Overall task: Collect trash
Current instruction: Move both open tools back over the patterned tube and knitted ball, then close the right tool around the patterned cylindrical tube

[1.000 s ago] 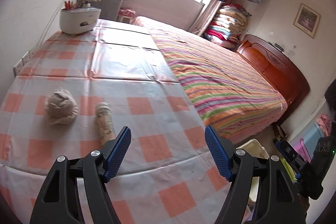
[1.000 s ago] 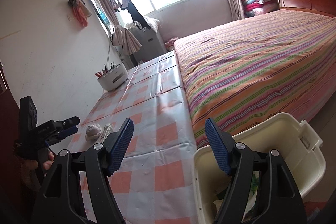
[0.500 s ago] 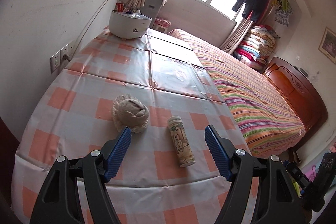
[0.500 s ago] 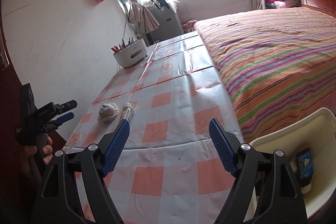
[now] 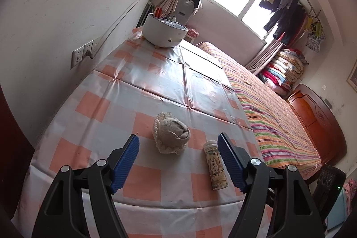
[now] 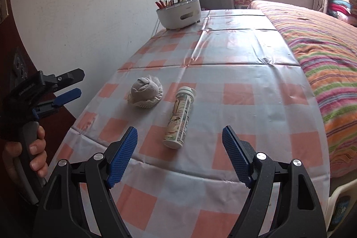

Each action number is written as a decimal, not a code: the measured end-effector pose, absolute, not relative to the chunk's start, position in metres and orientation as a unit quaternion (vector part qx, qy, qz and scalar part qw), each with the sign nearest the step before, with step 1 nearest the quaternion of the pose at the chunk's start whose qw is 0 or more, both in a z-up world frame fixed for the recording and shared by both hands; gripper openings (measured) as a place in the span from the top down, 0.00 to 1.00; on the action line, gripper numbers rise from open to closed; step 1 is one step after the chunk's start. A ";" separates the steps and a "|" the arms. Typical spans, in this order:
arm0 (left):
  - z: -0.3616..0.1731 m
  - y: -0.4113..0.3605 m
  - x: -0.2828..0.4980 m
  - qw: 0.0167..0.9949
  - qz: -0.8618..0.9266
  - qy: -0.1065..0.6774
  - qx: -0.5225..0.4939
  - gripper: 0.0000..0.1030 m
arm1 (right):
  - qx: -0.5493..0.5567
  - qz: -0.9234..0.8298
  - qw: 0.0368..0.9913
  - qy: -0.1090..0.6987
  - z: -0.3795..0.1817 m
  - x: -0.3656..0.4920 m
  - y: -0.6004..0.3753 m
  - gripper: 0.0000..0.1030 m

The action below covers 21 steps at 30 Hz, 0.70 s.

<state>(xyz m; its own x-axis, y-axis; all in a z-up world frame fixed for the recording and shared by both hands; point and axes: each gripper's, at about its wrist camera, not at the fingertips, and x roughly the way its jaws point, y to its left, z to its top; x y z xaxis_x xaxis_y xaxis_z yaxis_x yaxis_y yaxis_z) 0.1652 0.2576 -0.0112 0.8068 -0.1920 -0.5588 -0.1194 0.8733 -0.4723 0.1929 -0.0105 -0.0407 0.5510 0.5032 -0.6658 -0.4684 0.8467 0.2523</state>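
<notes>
A balled-up beige cloth with a lace edge (image 5: 171,135) (image 6: 145,93) lies on the checked tablecloth (image 5: 142,108) (image 6: 245,73). Beside it, to its right, a slim printed tube with a white cap (image 5: 215,165) (image 6: 180,118) lies on its side. My left gripper (image 5: 178,160) stands open short of the cloth, nothing between its blue pads. My right gripper (image 6: 179,153) is open too, hovering just before the tube's near end without touching it. In the right wrist view the left gripper (image 6: 69,84) shows at the left edge, held by a hand (image 6: 26,155).
A white round holder with pens (image 5: 164,31) (image 6: 178,12) stands at the table's far end by the wall. A striped bed (image 5: 274,117) (image 6: 323,41) runs along the table's right side. The cream bin's rim (image 6: 341,191) shows low at the right. Wall sockets (image 5: 86,52) sit left.
Both grippers have swung left from the bin side toward the table. The cloth and tube now sit closer and more centred in both views; the right jaws stand a little wider than a second ago.
</notes>
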 end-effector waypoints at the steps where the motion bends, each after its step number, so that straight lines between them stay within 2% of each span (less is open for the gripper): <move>1: -0.012 0.258 0.165 0.916 -0.020 0.310 -0.253 0.31 | 0.016 0.277 0.877 0.391 -0.043 0.200 -0.003 0.25; 7: -0.016 0.261 0.171 0.914 -0.020 0.316 -0.255 0.31 | -0.017 0.264 0.869 0.418 -0.056 0.231 0.025 0.25; 21: -0.029 0.267 0.188 0.904 -0.013 0.337 -0.262 0.31 | -0.101 0.229 0.858 0.449 -0.084 0.263 0.059 0.36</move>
